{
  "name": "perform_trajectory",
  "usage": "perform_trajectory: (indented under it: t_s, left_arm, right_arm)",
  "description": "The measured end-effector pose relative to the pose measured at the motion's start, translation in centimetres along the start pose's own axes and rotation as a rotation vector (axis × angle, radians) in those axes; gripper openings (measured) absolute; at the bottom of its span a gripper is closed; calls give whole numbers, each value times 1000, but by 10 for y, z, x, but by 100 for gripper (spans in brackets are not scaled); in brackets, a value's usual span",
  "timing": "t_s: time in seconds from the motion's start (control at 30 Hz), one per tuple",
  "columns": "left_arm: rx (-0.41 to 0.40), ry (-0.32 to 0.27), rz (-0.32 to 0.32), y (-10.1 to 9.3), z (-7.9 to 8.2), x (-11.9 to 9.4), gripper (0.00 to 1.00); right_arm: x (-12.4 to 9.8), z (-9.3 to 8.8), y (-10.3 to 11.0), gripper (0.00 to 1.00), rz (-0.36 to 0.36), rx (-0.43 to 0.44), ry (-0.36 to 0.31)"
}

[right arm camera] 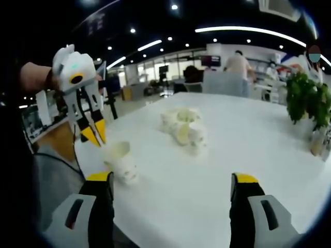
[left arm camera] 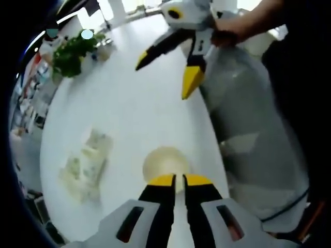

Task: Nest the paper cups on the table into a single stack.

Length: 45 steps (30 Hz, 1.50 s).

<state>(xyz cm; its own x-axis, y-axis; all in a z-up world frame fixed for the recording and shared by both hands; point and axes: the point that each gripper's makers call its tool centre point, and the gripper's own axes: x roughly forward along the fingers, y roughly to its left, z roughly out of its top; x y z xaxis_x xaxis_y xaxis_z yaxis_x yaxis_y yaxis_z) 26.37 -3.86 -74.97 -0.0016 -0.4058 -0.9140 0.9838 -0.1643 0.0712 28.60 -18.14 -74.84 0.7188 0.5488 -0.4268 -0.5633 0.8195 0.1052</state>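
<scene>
The left gripper (left arm camera: 179, 180) has its jaws pinched together on the rim of a paper cup (left arm camera: 163, 161) at the table's (left arm camera: 134, 113) near edge. Several more cups (right arm camera: 186, 132) lie tumbled in a loose heap mid-table, not nested. The right gripper (right arm camera: 173, 180) holds its jaws wide apart, empty. Judging by this, stacking has barely begun and most cups remain

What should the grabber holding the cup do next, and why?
Probably carry the cup toward the cups lying in a pile mid-table. The left gripper seems shut on its rim, while the right gripper is open and holds nothing, so it could steady the pile.
</scene>
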Motion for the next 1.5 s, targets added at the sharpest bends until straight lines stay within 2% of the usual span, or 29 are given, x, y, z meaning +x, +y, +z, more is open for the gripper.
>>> perform_trajectory:
  t_s: [0.57,0.67,0.77,0.87,1.03,1.13,1.2,1.37,1.5]
  left_arm:
    - [-29,-14,-4,-1,-5,-2,6]
    - [-45,-41,2,0,-5,-5,7]
    - [-47,-83,31,5,-2,-9,15]
    - [-102,-122,39,6,-3,-14,17]
    - [-171,-151,81,14,-10,-24,23]
    - [-183,-153,110,18,-18,-31,26]
    - [-249,-183,129,22,-22,-36,27]
    - [-356,-246,179,31,-30,-48,35]
    - [-402,-287,223,36,-35,-56,41]
  right_arm:
    - [1,-1,1,92,6,0,6]
    - [1,-1,0,92,4,-1,6]
    - [2,-2,0,92,3,0,9]
    - [1,-2,1,92,4,-2,11]
    - [2,-3,2,92,5,-7,16]
    - [2,-2,3,92,6,-9,19]
    - [2,-2,2,92,6,-9,18]
    - [2,-1,3,92,7,-10,21]
    - [3,-1,3,92,11,-16,26]
